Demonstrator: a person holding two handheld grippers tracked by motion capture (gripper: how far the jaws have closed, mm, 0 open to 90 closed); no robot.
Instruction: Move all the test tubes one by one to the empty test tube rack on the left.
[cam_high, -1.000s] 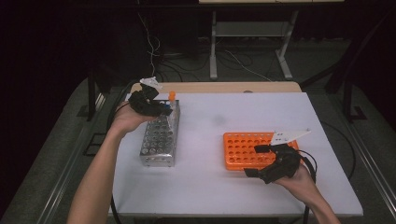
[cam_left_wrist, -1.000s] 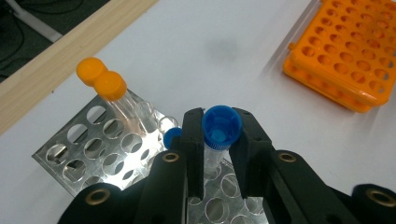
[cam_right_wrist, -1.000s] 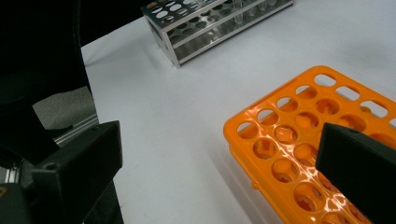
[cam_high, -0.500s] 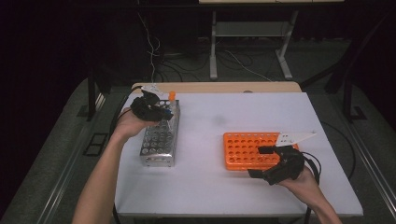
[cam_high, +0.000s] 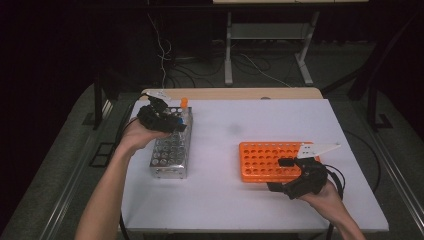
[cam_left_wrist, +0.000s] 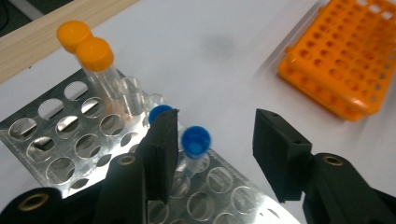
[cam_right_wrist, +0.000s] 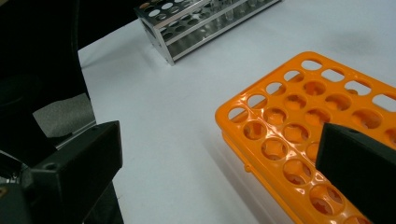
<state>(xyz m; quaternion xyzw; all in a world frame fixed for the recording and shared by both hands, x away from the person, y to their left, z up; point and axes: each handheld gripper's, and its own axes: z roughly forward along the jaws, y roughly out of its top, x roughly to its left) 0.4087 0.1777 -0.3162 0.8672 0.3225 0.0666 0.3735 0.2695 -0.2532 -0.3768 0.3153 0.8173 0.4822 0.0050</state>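
Note:
A metal tube rack (cam_high: 170, 152) stands at the table's left, and my left gripper (cam_high: 175, 124) hovers over its far end. In the left gripper view its jaws are open (cam_left_wrist: 217, 123) around a blue-capped tube (cam_left_wrist: 196, 140) standing in the metal rack (cam_left_wrist: 60, 140), close to the left jaw. A second blue cap (cam_left_wrist: 159, 112) peeks out behind that jaw. Two orange-capped tubes (cam_left_wrist: 95, 53) stand at the rack's far corner. My right gripper (cam_high: 280, 175) is open at the near edge of the empty orange rack (cam_high: 262, 160), its jaws (cam_right_wrist: 219, 154) straddling the orange rack's corner (cam_right_wrist: 299, 135).
The white table top (cam_high: 235, 125) has bare room between the two racks. A wooden strip (cam_high: 235, 93) runs along the far edge. Cables and a stand's legs (cam_high: 265, 55) lie on the dark floor beyond. The metal rack (cam_right_wrist: 196, 28) is far off in the right gripper view.
My left gripper has shifted slightly toward the person and down over the metal rack's far end. The right gripper has barely moved.

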